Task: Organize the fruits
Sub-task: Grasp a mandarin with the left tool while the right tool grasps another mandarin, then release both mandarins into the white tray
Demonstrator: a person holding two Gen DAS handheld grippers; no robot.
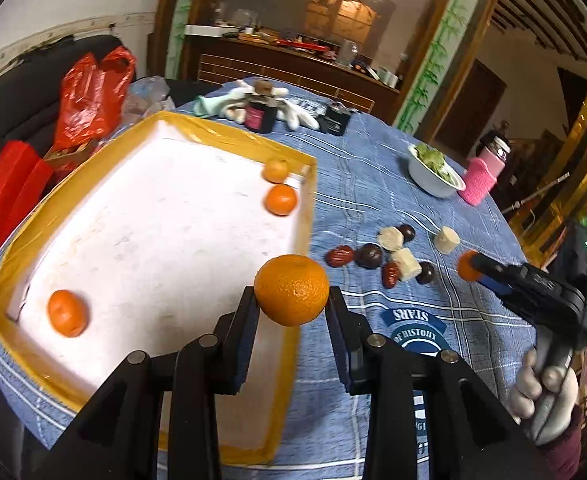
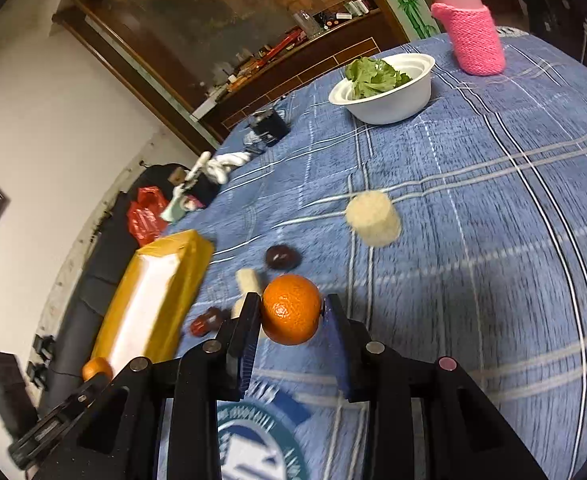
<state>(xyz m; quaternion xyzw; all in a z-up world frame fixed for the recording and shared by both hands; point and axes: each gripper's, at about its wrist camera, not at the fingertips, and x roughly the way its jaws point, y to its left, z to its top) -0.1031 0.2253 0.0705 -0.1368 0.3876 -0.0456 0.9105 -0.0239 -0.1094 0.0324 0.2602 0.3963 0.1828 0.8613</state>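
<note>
My left gripper point(image 1: 292, 300) is shut on a mandarin point(image 1: 291, 290) and holds it above the near right rim of the white foam tray with yellow tape edges point(image 1: 307, 216). Three mandarins lie in the tray: one near left point(image 1: 67, 313), two at the far right corner point(image 1: 280, 199) point(image 1: 275, 170). My right gripper point(image 2: 292, 312) is shut on another mandarin point(image 2: 290, 309), held above the blue tablecloth; it also shows in the left wrist view point(image 1: 469, 266). Dark red dates point(image 1: 339, 256) and pale cylinder pieces point(image 1: 405, 264) lie on the cloth between tray and right gripper.
A white bowl of lettuce point(image 2: 385, 88) and a pink-sleeved bottle point(image 2: 475, 36) stand at the far side. A dark jar point(image 1: 259, 114), white gloves point(image 1: 297, 114) and a black box point(image 1: 335, 120) sit behind the tray. Red bags point(image 1: 89, 96) lie at left.
</note>
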